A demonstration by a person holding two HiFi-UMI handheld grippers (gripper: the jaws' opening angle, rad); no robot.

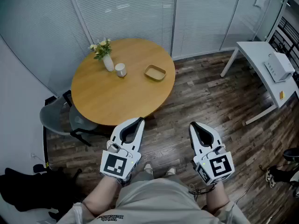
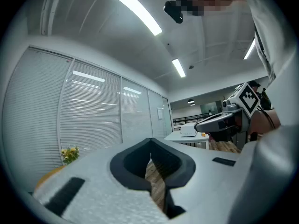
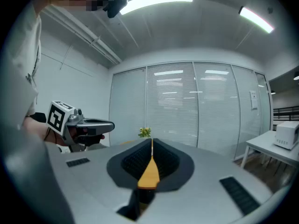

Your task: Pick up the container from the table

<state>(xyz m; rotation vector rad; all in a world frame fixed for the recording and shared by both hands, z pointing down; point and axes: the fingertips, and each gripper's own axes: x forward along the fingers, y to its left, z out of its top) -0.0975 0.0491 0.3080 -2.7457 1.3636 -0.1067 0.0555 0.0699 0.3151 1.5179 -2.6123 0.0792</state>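
Container (image 1: 155,72) waits untouched on the tabletop (image 1: 107,101). Left gripper (image 1: 138,121) and right gripper (image 1: 193,125) keep their fingers clenched on nothing, near its close edge. It lies ahead, toward the far right side, somewhat nearer the left gripper, its long axis running crosswise.

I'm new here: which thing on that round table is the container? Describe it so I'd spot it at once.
Look at the round wooden table. A flower vase and a white cup stand close together, left in the head view; the container lies alone to their right. It is the only low, tan, rounded-corner tray, while its neighbours are upright and white.
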